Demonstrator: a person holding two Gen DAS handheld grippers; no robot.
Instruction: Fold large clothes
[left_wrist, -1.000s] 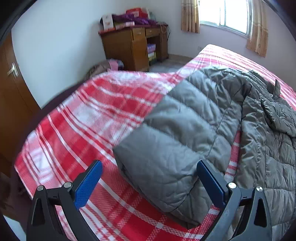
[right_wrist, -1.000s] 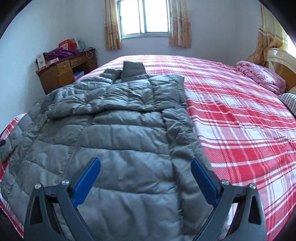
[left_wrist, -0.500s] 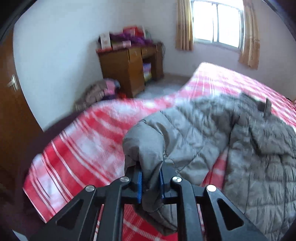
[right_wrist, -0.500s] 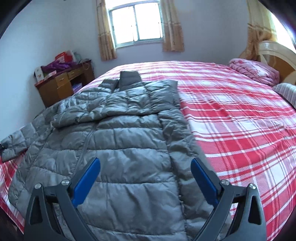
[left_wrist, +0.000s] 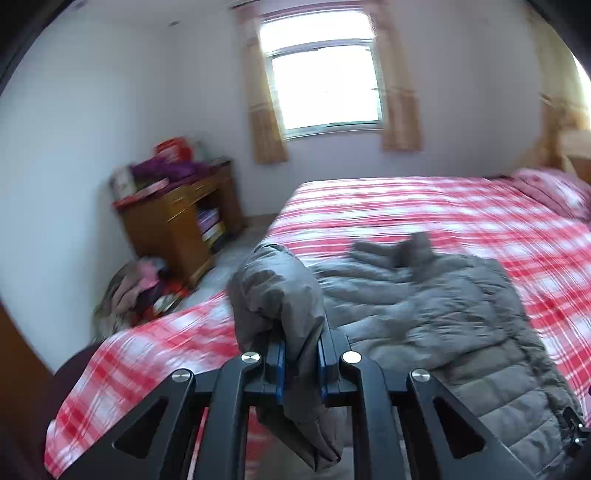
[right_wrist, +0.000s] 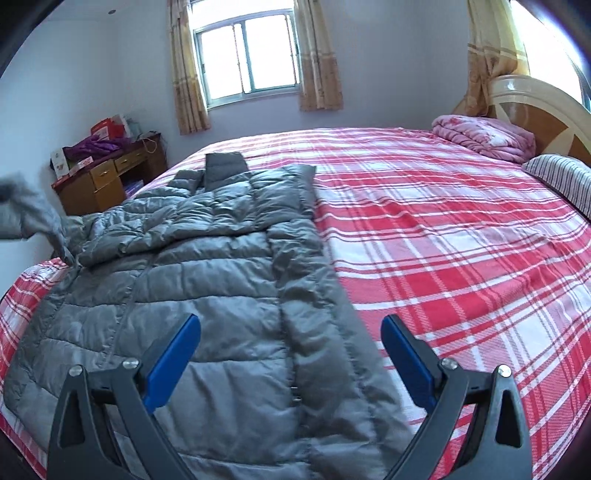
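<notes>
A grey quilted down jacket (right_wrist: 207, 266) lies spread on the red and white plaid bed (right_wrist: 443, 236). My left gripper (left_wrist: 300, 363) is shut on the cuff end of the jacket's sleeve (left_wrist: 277, 295), lifted off the bed; the sleeve bunches up above the blue pads. In the right wrist view that raised sleeve (right_wrist: 33, 218) hangs blurred at the far left. My right gripper (right_wrist: 290, 354) stands open just above the jacket's lower hem area, nothing between its fingers. In the left wrist view the jacket's body (left_wrist: 443, 321) lies to the right of the held sleeve.
A wooden desk (right_wrist: 107, 177) piled with boxes and purple cloth stands by the far wall under the window. Clothes lie heaped on the floor (left_wrist: 140, 291) beside it. A folded pink quilt (right_wrist: 484, 136) and a striped pillow (right_wrist: 565, 181) sit at the headboard.
My left gripper closed on the sleeve end and lifted it up off the bed, swinging toward the jacket. The right gripper shifted slightly over the jacket and stayed open.
</notes>
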